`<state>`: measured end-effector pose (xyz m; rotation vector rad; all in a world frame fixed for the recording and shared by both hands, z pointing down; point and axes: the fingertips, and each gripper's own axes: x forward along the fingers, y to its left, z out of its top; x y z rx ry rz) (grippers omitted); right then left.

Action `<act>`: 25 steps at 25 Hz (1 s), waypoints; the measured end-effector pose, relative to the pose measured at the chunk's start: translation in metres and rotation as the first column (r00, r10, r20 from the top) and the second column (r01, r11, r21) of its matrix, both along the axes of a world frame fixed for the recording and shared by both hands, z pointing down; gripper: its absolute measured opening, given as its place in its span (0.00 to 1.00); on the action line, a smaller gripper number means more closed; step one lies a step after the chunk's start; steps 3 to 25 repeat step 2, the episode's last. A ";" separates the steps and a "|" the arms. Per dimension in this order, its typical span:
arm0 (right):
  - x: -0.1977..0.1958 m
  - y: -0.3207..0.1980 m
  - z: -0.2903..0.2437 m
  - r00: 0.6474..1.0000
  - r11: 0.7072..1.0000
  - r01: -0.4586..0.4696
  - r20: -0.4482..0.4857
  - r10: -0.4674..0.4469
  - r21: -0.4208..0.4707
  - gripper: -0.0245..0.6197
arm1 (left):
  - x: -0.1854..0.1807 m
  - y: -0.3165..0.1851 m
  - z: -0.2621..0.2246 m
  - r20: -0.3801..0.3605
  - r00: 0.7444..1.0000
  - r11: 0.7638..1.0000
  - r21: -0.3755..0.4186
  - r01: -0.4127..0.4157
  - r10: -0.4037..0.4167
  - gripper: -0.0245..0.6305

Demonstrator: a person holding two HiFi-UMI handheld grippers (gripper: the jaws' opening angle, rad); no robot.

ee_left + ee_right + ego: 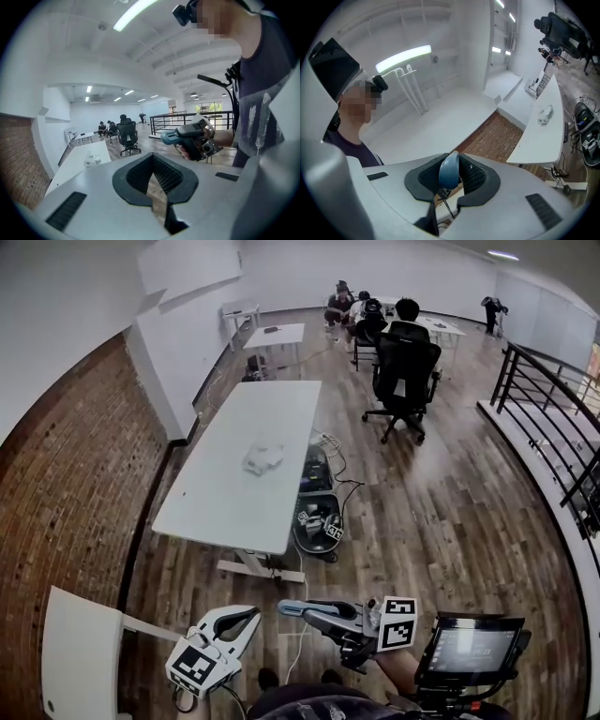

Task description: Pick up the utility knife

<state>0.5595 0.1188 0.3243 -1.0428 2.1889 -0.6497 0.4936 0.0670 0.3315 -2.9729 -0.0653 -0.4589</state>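
The utility knife (298, 608), with a blue-grey handle, is clamped in my right gripper (323, 615) low in the head view, its rounded end sticking out to the left. That blue end (450, 169) sits between the ribbed pads in the right gripper view, where my right gripper (451, 180) points up past a brick wall. My left gripper (246, 620) is beside it at the lower left, shut and empty. In the left gripper view the left gripper (157, 183) has nothing between its pads, and the knife (171, 137) shows in the right gripper (185, 135) ahead.
A long white table (225, 493) stands ahead with a crumpled clear thing (263, 458) on it and bins (317, 521) beside it. A black office chair (405, 371), seated people (361, 307), a railing (553, 418), a brick wall (66, 512) and a screen (472, 650) surround me.
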 end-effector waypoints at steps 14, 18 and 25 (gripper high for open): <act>0.004 0.001 0.004 1.000 1.000 -0.001 0.013 0.002 -0.007 0.15 | 0.005 -0.002 -0.001 -0.004 1.000 1.000 0.010 0.004 -0.003 0.03; 0.004 0.001 0.004 1.000 1.000 -0.001 0.013 0.002 -0.007 0.15 | 0.005 -0.002 -0.001 -0.004 1.000 1.000 0.010 0.004 -0.003 0.03; 0.004 0.001 0.004 1.000 1.000 -0.001 0.013 0.002 -0.007 0.15 | 0.005 -0.002 -0.001 -0.004 1.000 1.000 0.010 0.004 -0.003 0.03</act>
